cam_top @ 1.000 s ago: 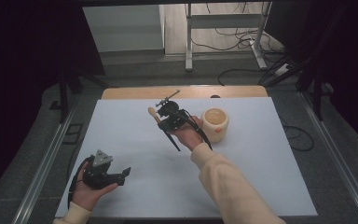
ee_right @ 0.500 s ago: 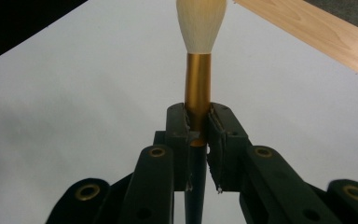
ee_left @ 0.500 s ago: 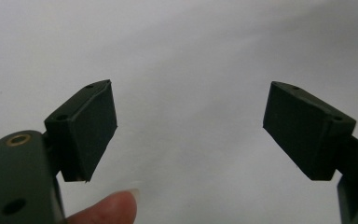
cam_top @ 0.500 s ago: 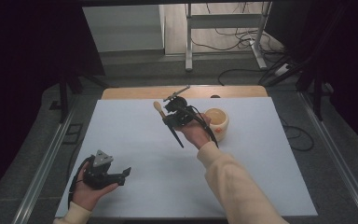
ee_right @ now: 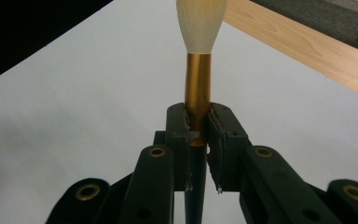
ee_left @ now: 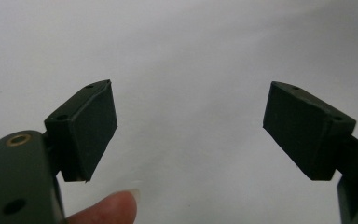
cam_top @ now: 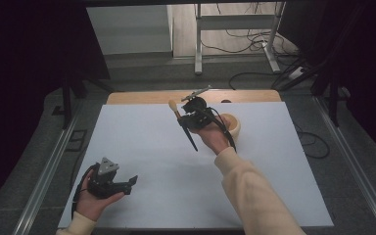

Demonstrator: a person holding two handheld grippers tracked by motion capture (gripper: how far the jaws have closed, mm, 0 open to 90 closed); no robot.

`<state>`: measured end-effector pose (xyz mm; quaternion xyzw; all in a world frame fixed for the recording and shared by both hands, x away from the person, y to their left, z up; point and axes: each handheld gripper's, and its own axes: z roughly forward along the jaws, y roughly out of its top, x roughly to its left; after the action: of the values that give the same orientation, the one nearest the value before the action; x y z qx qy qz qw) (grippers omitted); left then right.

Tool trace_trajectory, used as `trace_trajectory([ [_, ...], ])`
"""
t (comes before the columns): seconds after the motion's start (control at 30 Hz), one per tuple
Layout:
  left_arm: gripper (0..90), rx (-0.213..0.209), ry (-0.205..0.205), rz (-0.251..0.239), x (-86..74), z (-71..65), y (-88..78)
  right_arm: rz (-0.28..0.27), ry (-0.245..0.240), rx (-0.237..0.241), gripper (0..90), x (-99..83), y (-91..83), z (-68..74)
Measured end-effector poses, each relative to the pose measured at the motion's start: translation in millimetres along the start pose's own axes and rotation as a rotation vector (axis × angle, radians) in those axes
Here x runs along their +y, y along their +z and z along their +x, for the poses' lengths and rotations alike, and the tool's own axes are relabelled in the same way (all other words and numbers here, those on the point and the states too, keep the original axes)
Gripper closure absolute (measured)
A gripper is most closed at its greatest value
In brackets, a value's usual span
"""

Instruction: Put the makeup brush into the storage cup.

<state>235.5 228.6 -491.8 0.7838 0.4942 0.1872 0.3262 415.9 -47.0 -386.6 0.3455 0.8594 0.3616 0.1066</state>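
Cup: a small tan round cup [cam_top: 231, 125] sits on the white table sheet [cam_top: 284, 186], just behind the right hand; what is inside cannot be told from the high view.
Brush: a makeup brush [ee_right: 198, 70] with a pale bristle tuft, gold ferrule and dark handle is up off the sheet, just left of the cup, tuft pointing away from the person and handle slanting down toward the sheet.
Right gripper: the right gripper [ee_right: 198, 135] is clamped tight on the brush right where the gold ferrule meets the handle, both pads pressing on it.
Left gripper: the left gripper [ee_left: 189, 126] rests in the left hand [cam_top: 95, 200] well away from the cup, at the near left corner of the sheet, jaws spread wide with nothing between them and bare white sheet beneath; a fingertip [ee_left: 109, 210] peeks in at the bottom of the left gripper view.
Edges: a strip of bare wooden tabletop [cam_top: 142, 97] runs along the sheet's far edge, just behind the cup.
Open room: the sheet lies bare between the cup and the left gripper, and also to the right of the cup out to the sheet's right edge.
Writing: no lettering can be made out on the cup, the brush or either gripper.
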Motion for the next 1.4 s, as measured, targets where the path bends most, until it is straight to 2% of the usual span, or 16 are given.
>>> trace_trajectory([
  [0.9,18.2,0.003,-0.003,0.0,0.0,0.3,-0.1,-0.074,0.069,-0.017,79.0,-6.3,-31.2,-31.4],
  [1.4,18.2,0.003,-0.004,0.002,0.1,0.2,0.0,-0.116,0.109,-0.049,79.0,-8.1,-50.9,-47.6],
])
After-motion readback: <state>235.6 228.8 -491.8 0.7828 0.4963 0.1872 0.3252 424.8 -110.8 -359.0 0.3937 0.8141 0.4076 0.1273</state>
